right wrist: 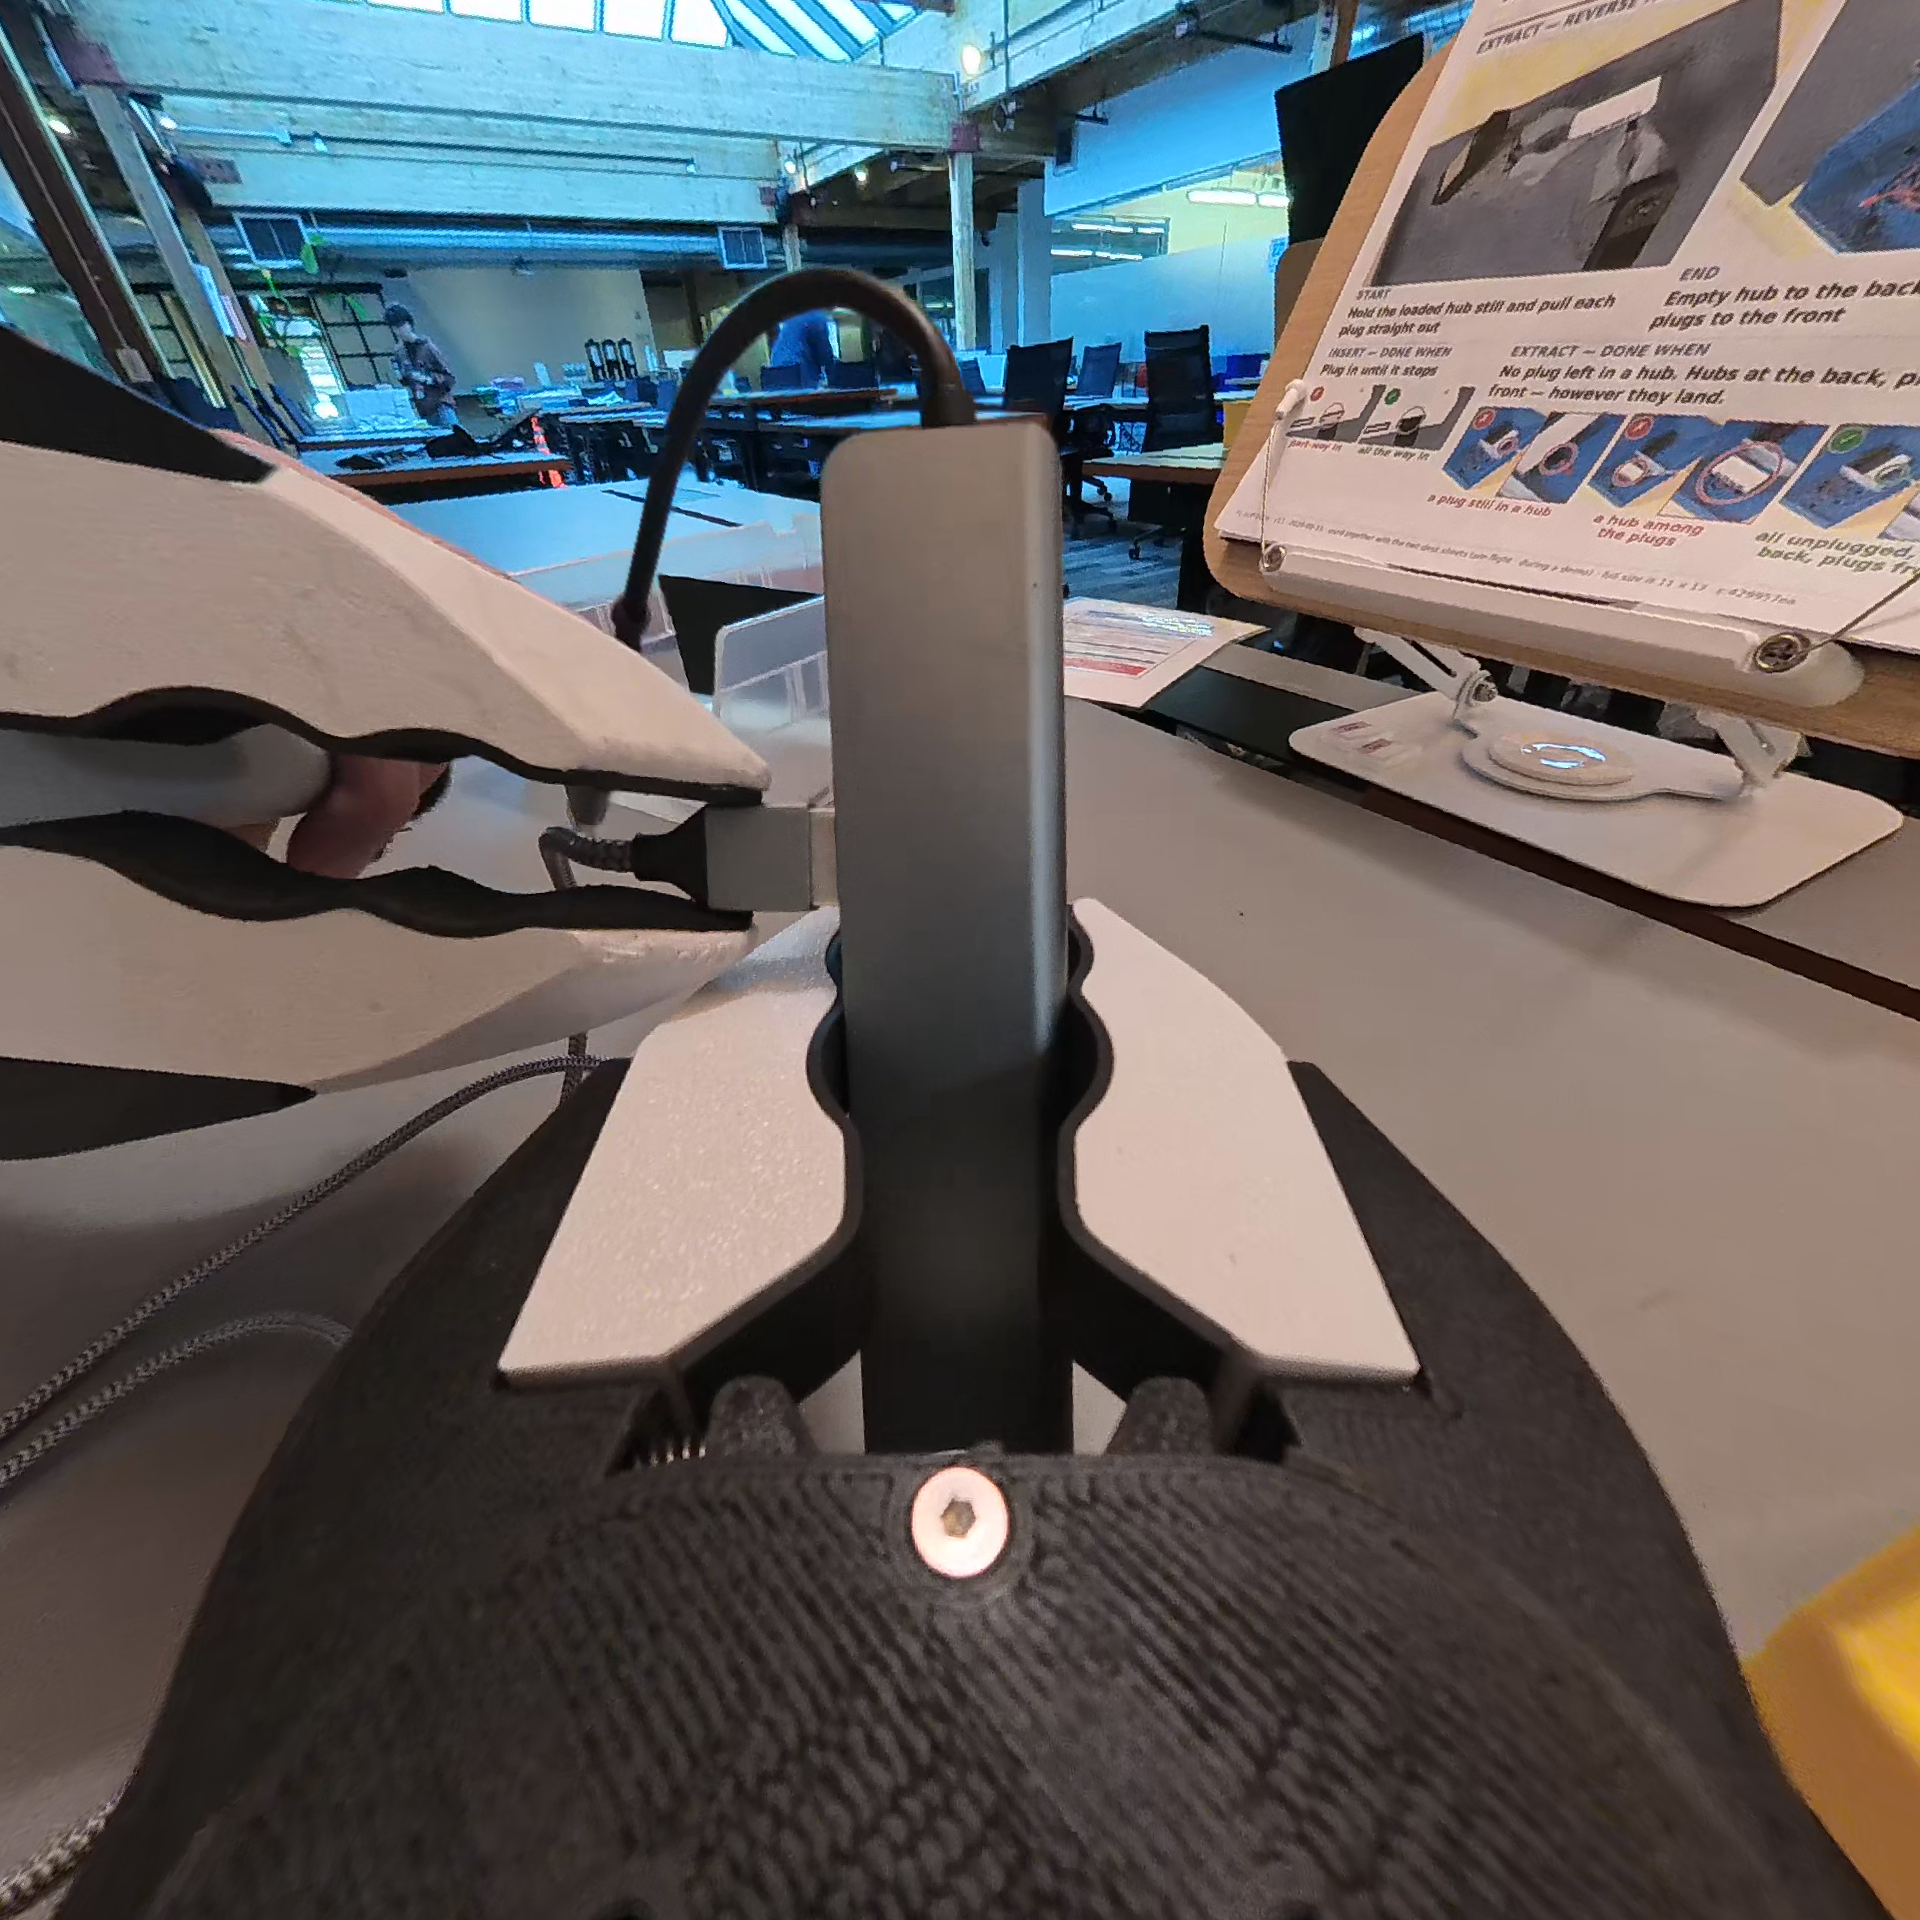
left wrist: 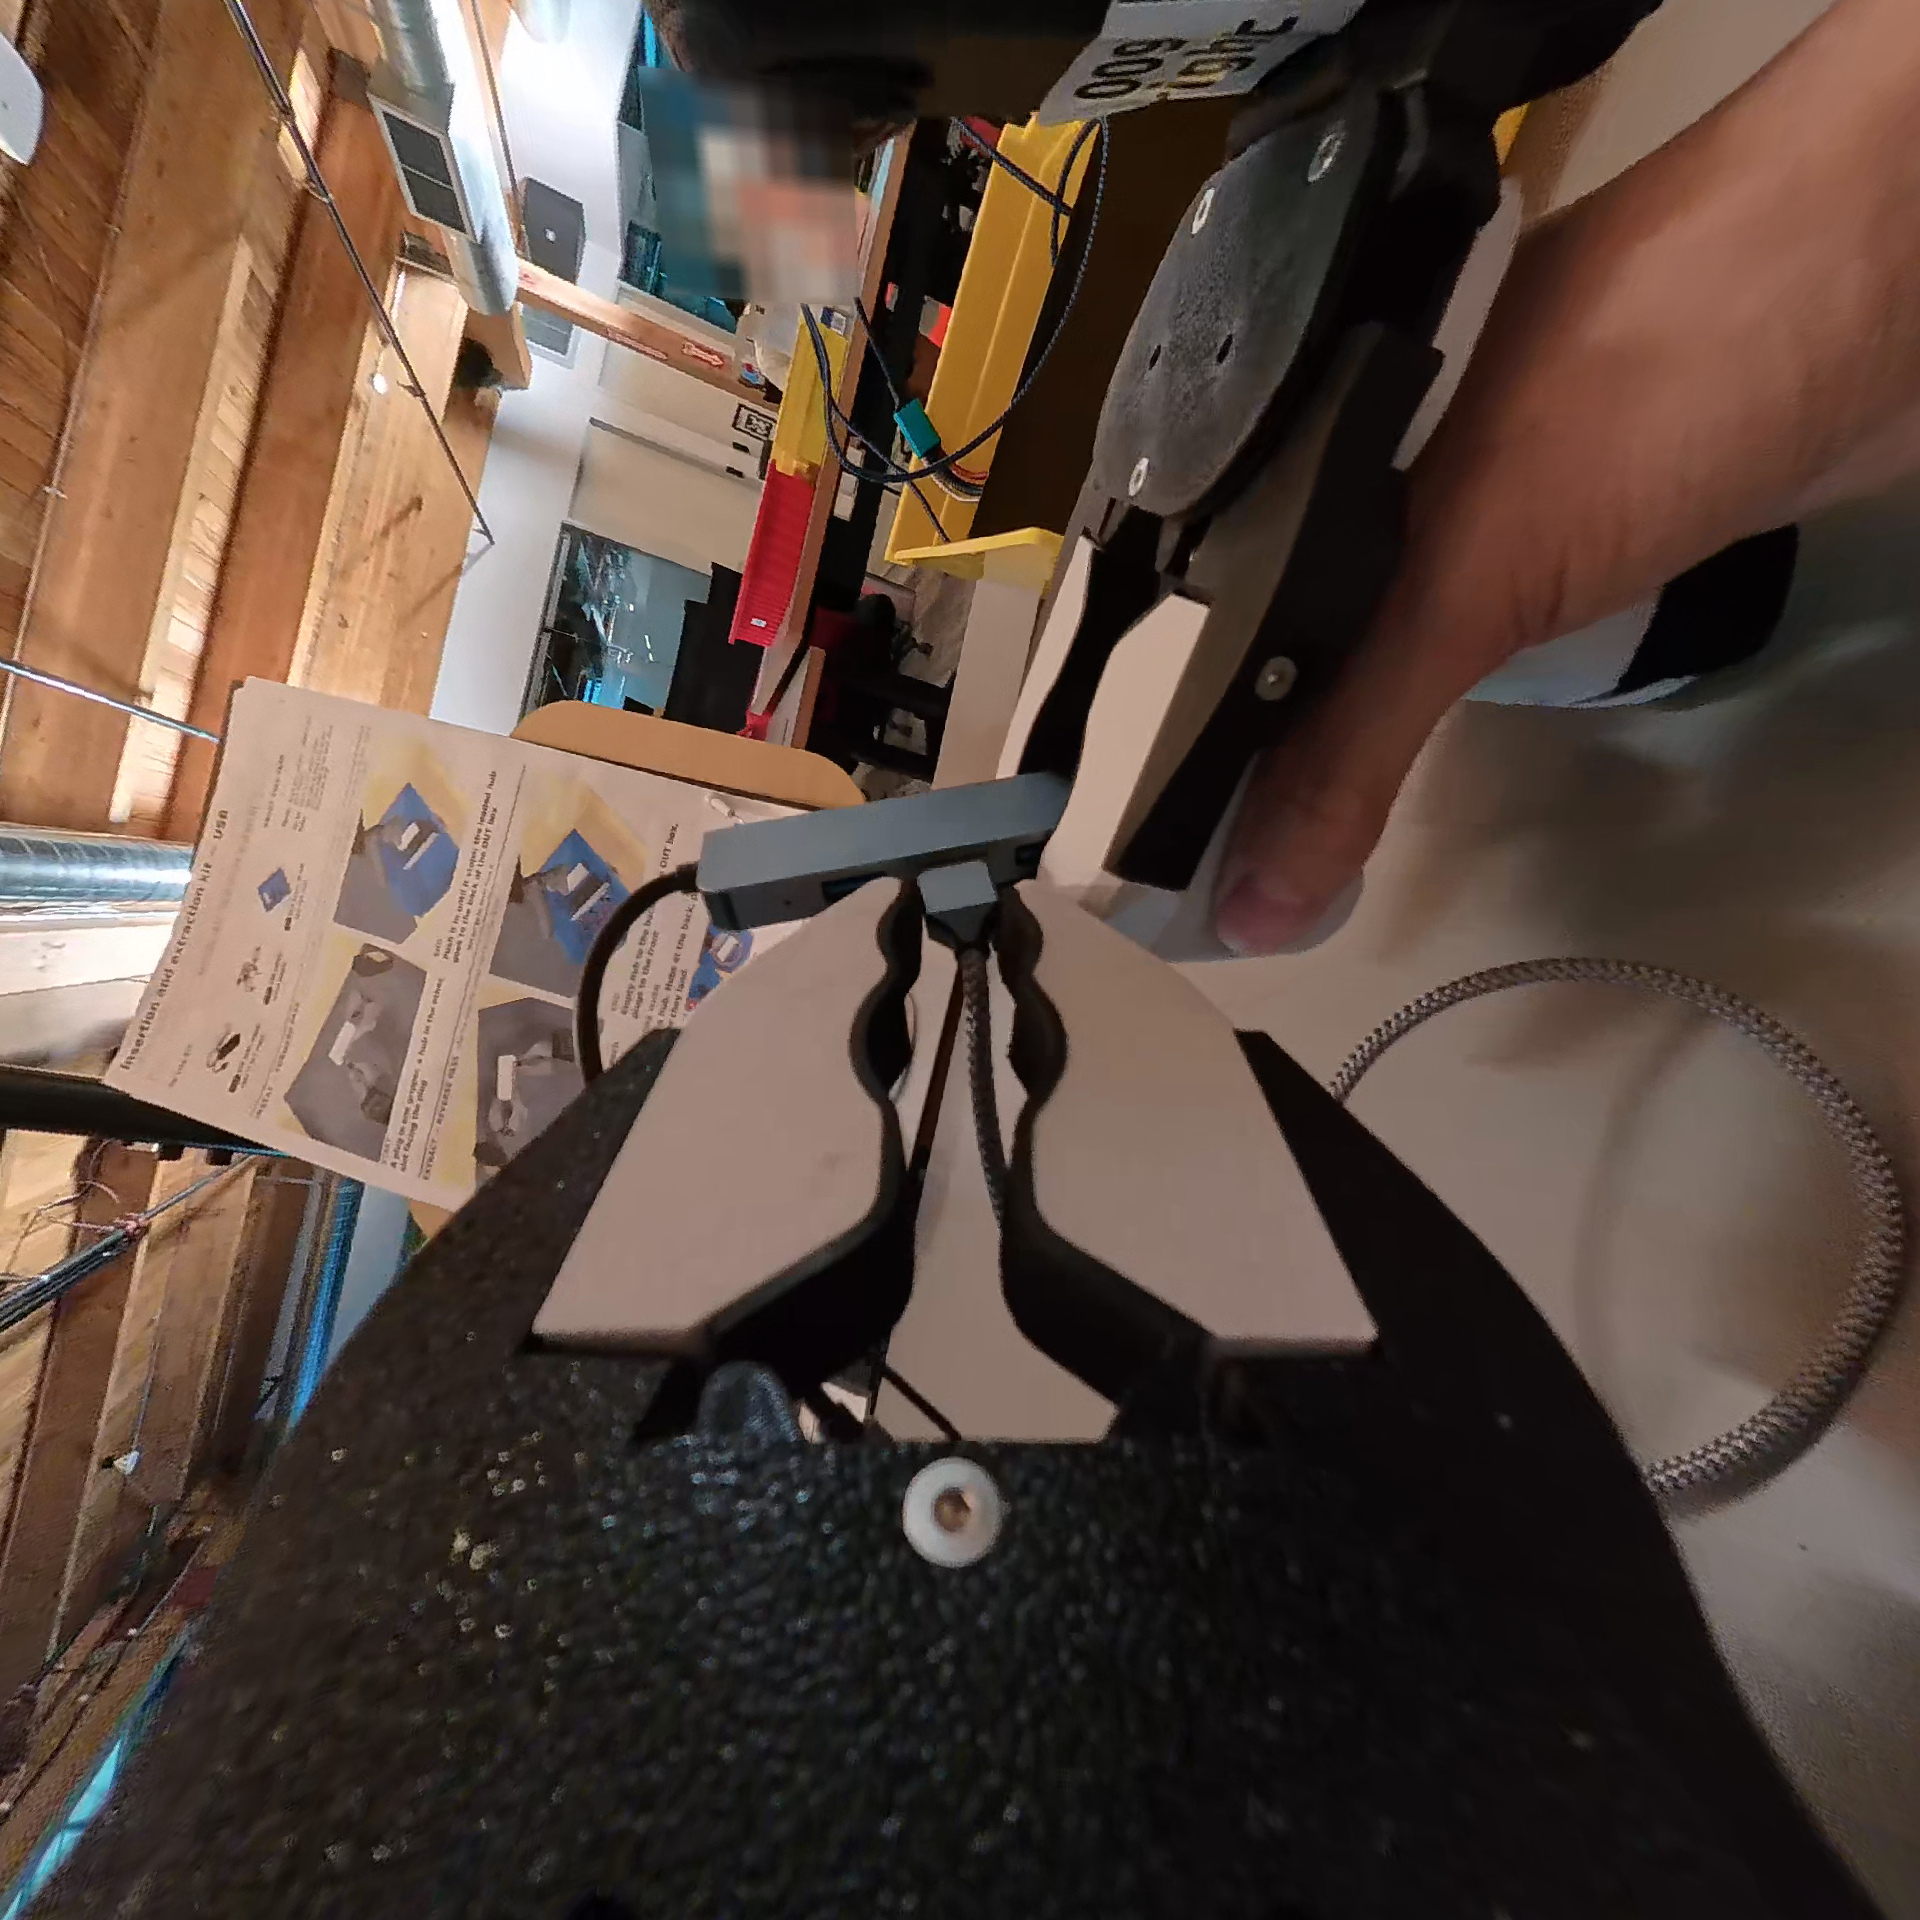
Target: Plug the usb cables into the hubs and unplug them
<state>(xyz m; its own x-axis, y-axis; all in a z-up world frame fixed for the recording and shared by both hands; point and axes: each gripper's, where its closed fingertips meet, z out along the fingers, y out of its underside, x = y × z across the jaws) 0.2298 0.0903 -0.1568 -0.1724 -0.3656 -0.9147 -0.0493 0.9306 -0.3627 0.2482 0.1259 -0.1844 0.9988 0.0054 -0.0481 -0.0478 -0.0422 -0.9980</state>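
My right gripper [right wrist: 954, 997] is shut on a grey USB hub [right wrist: 945, 727], which stands out forward between its fingers with a black lead [right wrist: 727, 384] curving off its far end. My left gripper [left wrist: 961, 925] is shut on the grey plug [left wrist: 956, 885] of a braided USB cable [left wrist: 1766, 1299]. The plug sits against a port in the side of the hub [left wrist: 873, 847]. In the right wrist view the left gripper [right wrist: 743, 862] comes in from the left, holding the plug [right wrist: 764, 857] against the hub's side. The right gripper [left wrist: 1075, 800] holds the hub's end in the left wrist view.
A printed instruction sheet [right wrist: 1621, 312] rests on a wooden board on a white stand [right wrist: 1621, 800] at the right. The grey table [right wrist: 1455, 1091] lies below. A yellow bin edge [right wrist: 1849, 1704] is at the lower right. Yellow and red bins [left wrist: 997, 343] stand behind. The gap from one gripper's tips to the other's is roughly 5 cm.
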